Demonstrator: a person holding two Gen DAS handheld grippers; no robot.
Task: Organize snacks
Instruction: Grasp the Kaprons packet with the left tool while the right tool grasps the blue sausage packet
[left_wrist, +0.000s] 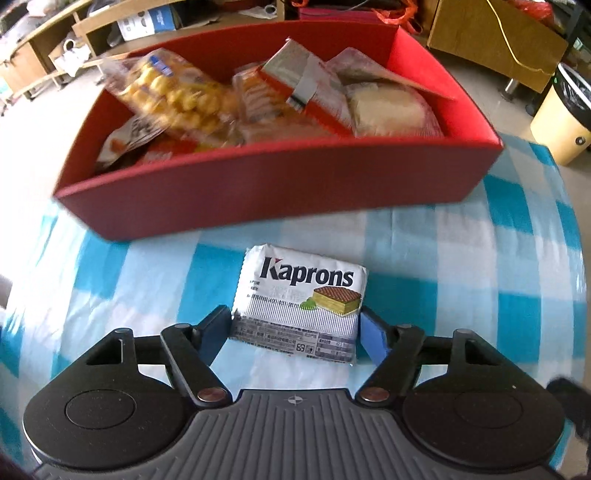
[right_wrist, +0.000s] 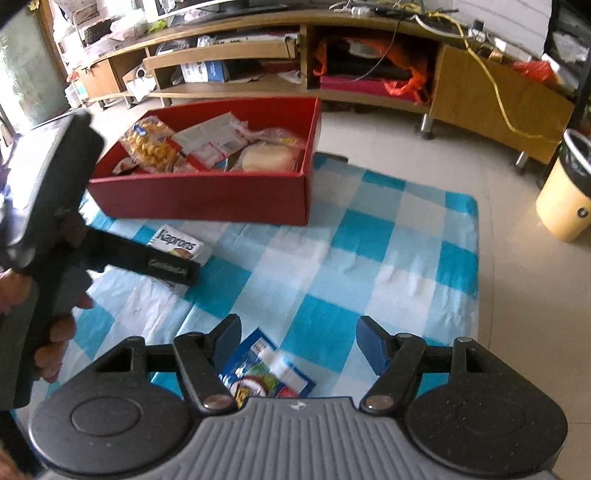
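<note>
A white Kaprons wafer pack (left_wrist: 299, 299) lies on the blue-and-white checked cloth (left_wrist: 461, 266) just in front of a red box (left_wrist: 280, 177) filled with several snack packs. My left gripper (left_wrist: 295, 325) is open, its fingers on either side of the pack's near end, touching or almost touching it. In the right wrist view the left gripper (right_wrist: 173, 269) reaches over the same pack (right_wrist: 181, 243), in front of the red box (right_wrist: 207, 199). My right gripper (right_wrist: 297, 343) is open and empty above a blue snack packet (right_wrist: 266, 373) on the cloth.
A cream waste bin (right_wrist: 565, 192) stands on the floor at the right. A long wooden TV cabinet (right_wrist: 332, 55) runs behind the box. The cloth's right edge (right_wrist: 476, 280) meets bare tiled floor.
</note>
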